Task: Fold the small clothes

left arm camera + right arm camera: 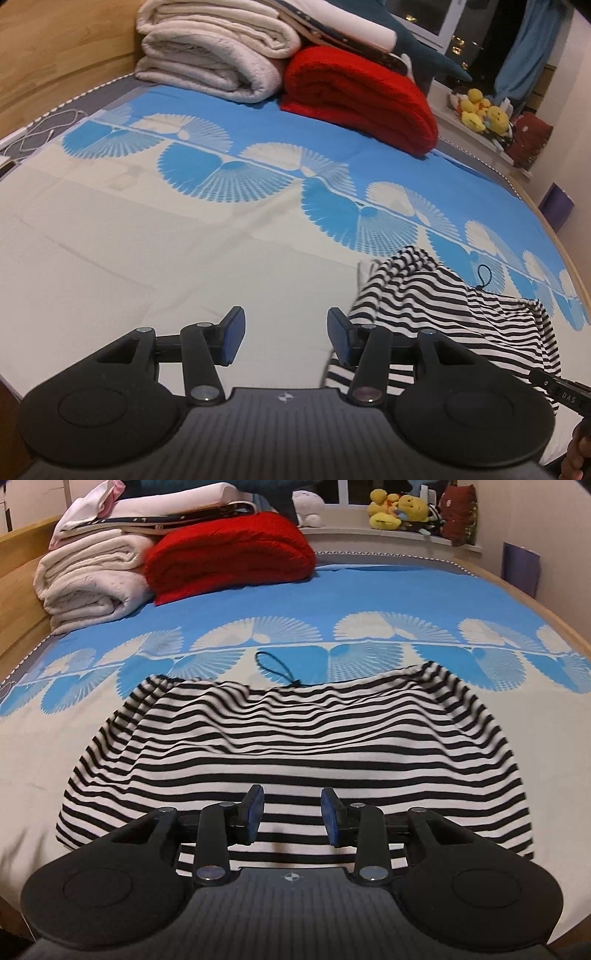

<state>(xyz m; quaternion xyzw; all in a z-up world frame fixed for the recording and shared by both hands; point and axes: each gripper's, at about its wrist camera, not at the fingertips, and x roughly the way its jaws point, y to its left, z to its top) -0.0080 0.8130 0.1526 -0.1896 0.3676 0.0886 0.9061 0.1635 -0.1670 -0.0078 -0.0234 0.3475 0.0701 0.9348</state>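
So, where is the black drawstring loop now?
In the right wrist view, the black drawstring loop lies on the bedsheet, just beyond the striped garment's far edge.

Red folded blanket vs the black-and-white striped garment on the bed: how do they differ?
The red folded blanket is plain and plush; the black-and-white striped garment is thin and patterned. The blanket is folded into a thick bundle at the far end of the bed; the garment lies spread out and rumpled at the near end, with a black drawstring trailing from its far edge. Both rest on the blue-and-cream bedsheet.

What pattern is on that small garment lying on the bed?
Black and white horizontal stripes on the garment, clearest in the right wrist view.
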